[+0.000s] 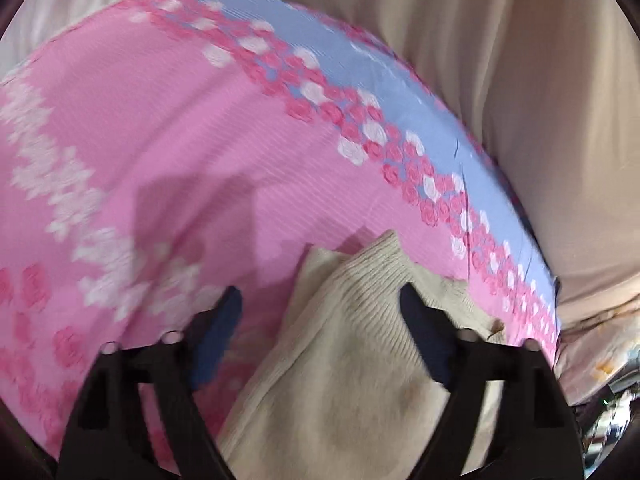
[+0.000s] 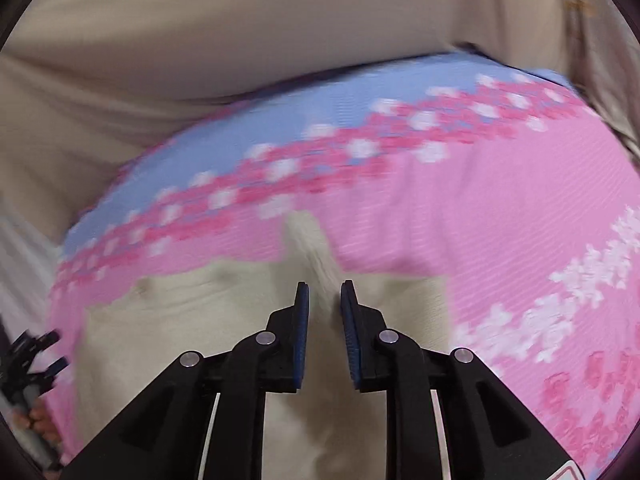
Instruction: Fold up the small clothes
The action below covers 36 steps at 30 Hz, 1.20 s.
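A home bedroom: floral bedsheet (image 1: 180, 128), beige curtain (image 1: 500, 60).

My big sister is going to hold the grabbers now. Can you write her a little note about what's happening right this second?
Left gripper: open wide, fingers on either side of the cream knit garment, not pinching it.
Right gripper: fingers close together with a narrow gap, over the same garment; a raised ridge of knit runs up just ahead of the tips. Whether it pinches cloth is unclear.
The garment lies on the pink flowered sheet with the blue border.
Done: garment laid out; the blur hides any finished fold.
Left: fold it.
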### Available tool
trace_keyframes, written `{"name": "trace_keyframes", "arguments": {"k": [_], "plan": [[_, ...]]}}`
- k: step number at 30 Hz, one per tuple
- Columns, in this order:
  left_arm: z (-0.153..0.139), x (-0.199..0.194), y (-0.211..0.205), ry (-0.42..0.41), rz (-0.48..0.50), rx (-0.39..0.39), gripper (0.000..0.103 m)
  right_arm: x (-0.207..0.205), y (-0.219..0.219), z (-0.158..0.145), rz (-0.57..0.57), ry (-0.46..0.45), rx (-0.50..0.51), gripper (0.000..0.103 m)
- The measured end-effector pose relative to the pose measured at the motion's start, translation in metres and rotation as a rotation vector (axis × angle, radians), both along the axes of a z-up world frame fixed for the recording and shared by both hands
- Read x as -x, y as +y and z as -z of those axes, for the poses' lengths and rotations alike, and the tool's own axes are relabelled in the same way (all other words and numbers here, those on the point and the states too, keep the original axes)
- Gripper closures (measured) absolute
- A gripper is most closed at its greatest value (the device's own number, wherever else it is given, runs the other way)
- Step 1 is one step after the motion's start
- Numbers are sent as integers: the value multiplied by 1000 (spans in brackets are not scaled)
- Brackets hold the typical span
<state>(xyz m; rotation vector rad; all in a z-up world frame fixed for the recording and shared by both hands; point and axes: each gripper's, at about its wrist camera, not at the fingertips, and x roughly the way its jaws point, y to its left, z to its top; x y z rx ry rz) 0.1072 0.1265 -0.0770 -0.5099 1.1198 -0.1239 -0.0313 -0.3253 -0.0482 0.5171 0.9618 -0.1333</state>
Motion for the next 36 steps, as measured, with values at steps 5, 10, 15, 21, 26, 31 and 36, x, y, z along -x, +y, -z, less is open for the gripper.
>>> {"name": "trace_keyframes", "arguments": {"k": [5, 10, 15, 21, 26, 31, 36], "plan": [[42, 13, 0, 150, -16, 46, 19, -34, 91, 1, -257, 44, 49, 91], [54, 16, -16, 154, 14, 39, 26, -64, 126, 30, -360, 170, 74, 93], [59, 8, -14, 186, 29, 121, 75, -73, 138, 58, -373, 278, 92, 94], [43, 6, -21, 178, 60, 218, 89, -82, 142, 61, -383, 334, 104, 95], [0, 10, -44, 106, 120, 311, 89, -87, 140, 64, -381, 346, 94, 95], [-44, 12, -84, 26, 216, 362, 89, -89, 140, 65, -384, 343, 87, 95], [-62, 15, -119, 6, 288, 362, 89, -93, 137, 66, -383, 336, 63, 95]]}}
